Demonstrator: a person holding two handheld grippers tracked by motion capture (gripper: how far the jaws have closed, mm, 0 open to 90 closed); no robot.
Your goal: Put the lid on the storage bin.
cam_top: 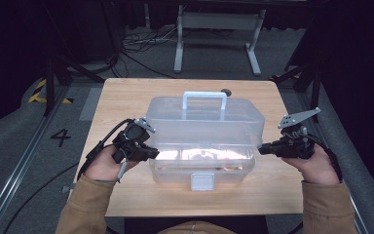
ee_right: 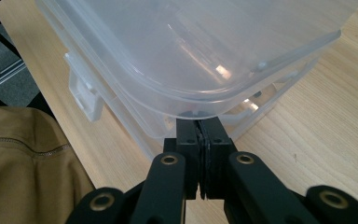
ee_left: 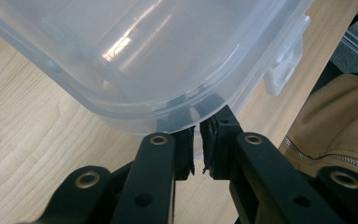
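A wooden tabletop (cam_top: pixel 126 97) carries a clear plastic box (cam_top: pixel 204 141) at its centre, the lid (cam_top: pixel 204 117) raised off the base and tilted, with a handle (cam_top: pixel 204 100) on top toward twelve o'clock and a white latch (cam_top: pixel 202 181) on the front wall at six o'clock. Something pale lies inside the base, too blurred to identify. The person's tan sleeves (cam_top: pixel 85 204) enter from six o'clock. The left gripper (cam_top: pixel 152 154) sits at the box's nine o'clock side, its tips at the lid's lower left corner; in the left gripper view the left gripper (ee_left: pixel 196 140) has its jaws nearly together with a narrow gap between the pads, the lid's rim (ee_left: pixel 168 109) reaching down into that gap, and whether the pads press on it cannot be told. The right gripper (cam_top: pixel 262 147) meets the box at three o'clock; in the right gripper view the right gripper (ee_right: pixel 199 135) has its jaws closed tight, pads together, pinching the lid's edge (ee_right: pixel 191 105) at its corner.
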